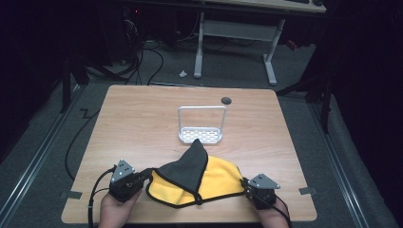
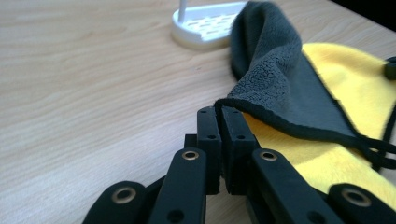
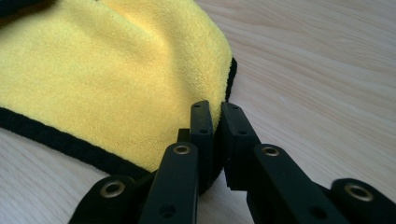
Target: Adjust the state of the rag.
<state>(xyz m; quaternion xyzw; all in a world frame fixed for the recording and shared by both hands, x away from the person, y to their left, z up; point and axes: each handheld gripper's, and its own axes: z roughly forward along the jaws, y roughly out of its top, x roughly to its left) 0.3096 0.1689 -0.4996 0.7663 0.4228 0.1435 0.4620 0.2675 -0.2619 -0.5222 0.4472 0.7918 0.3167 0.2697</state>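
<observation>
Yellow-and-grey cloth (image 1: 199,178) lies bunched at the worktop's (image 1: 142,123) near edge; left gripper (image 2: 219,114) and right gripper (image 3: 215,112) fingers pinch opposite hems. Pull apart evenly, low, keeping both pinches firm.

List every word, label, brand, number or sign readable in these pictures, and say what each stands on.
None: no readable text anywhere.
Yellow-and-grey microfibre cloth with black trim: no tag or print visible.
White perforated plastic rack with a wire handle: unmarked.
Light wooden table: bare grain, no label.
Left gripper and right gripper: plain black jaws, no markings.
</observation>
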